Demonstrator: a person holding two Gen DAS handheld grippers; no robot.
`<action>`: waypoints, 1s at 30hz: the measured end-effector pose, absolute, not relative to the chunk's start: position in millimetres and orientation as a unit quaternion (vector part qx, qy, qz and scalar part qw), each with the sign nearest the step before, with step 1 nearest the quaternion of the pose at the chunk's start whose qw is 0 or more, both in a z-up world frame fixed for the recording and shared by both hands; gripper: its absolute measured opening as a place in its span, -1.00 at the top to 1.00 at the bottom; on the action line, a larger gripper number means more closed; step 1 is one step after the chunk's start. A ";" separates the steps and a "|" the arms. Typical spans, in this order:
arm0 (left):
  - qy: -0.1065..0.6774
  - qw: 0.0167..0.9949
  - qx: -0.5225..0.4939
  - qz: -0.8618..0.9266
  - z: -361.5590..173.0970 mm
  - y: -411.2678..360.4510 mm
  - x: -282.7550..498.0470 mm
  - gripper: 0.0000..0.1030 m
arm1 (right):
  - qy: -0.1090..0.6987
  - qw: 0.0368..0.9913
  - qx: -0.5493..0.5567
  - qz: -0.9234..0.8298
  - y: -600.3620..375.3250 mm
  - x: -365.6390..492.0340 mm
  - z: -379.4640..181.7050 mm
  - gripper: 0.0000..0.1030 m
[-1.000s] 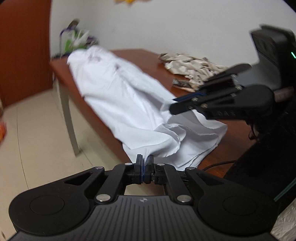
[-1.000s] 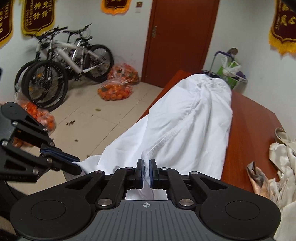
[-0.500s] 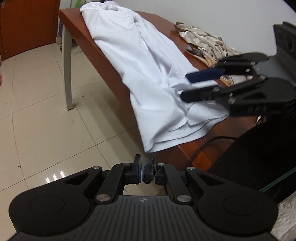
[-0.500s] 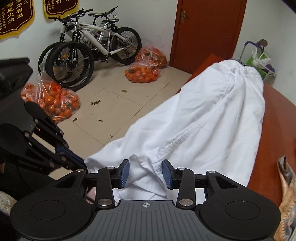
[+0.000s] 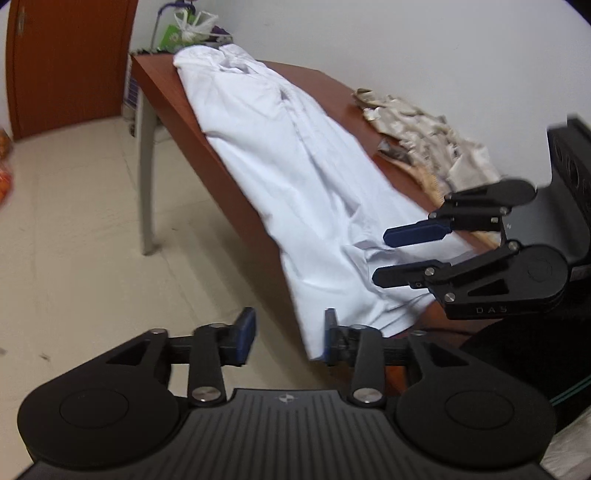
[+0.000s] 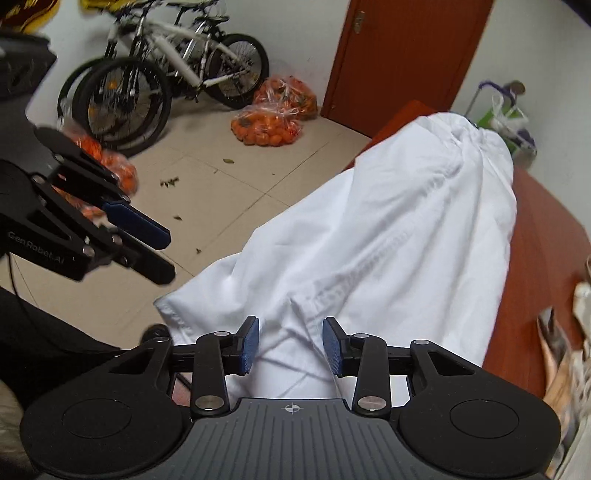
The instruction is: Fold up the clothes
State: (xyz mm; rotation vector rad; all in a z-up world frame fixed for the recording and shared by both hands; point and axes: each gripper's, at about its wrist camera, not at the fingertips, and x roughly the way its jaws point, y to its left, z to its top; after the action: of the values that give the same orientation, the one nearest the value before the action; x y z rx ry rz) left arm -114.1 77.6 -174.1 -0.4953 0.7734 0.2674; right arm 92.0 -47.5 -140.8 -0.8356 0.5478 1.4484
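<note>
A long white garment [image 5: 303, 162] lies along the brown table [image 5: 162, 85], its near end hanging over the table's edge; it also shows in the right wrist view [image 6: 388, 240]. My left gripper [image 5: 288, 338] is open and empty, out over the floor beside the hanging hem. My right gripper [image 6: 290, 343] is open just above the garment's near end and holds nothing. Each gripper shows in the other's view: the right one [image 5: 384, 254] over the cloth, the left one [image 6: 166, 254] off to the left over the floor.
A crumpled beige garment [image 5: 417, 125] lies on the table by the wall. Bicycles [image 6: 159, 81] and bags of oranges [image 6: 273, 118] stand on the tiled floor near a brown door [image 6: 402, 59]. A cart with plastic bags [image 5: 192, 29] stands beyond the table's far end.
Both grippers were shut on the white garment's near end a second ago. Both have opened and let it go. The cloth has dropped onto the table and over its edge.
</note>
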 end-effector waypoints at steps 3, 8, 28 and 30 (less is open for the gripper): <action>0.366 0.882 -0.278 0.101 -175.3 82.6 -109.9 -0.16 | 0.240 0.644 -0.353 0.635 -66.5 97.7 -130.9 0.03; 0.363 0.857 -0.357 0.083 -184.2 94.5 -103.6 -0.44 | 0.246 0.649 -0.349 0.630 -88.8 103.4 -128.4 -0.08; 0.315 0.787 -0.529 0.038 -198.4 122.6 -96.8 0.86 | 0.228 0.635 -0.351 0.650 -75.2 92.1 -142.9 -0.65; 0.306 0.788 -0.534 0.031 -190.8 123.1 -94.3 0.86 | 0.222 0.630 -0.355 0.654 -71.7 86.9 -144.9 -0.67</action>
State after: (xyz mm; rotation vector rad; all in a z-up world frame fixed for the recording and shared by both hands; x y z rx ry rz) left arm -94.3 123.1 -190.8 -1.1497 0.6583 0.0676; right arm 86.9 -71.7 -144.9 -0.8127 0.5074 1.4986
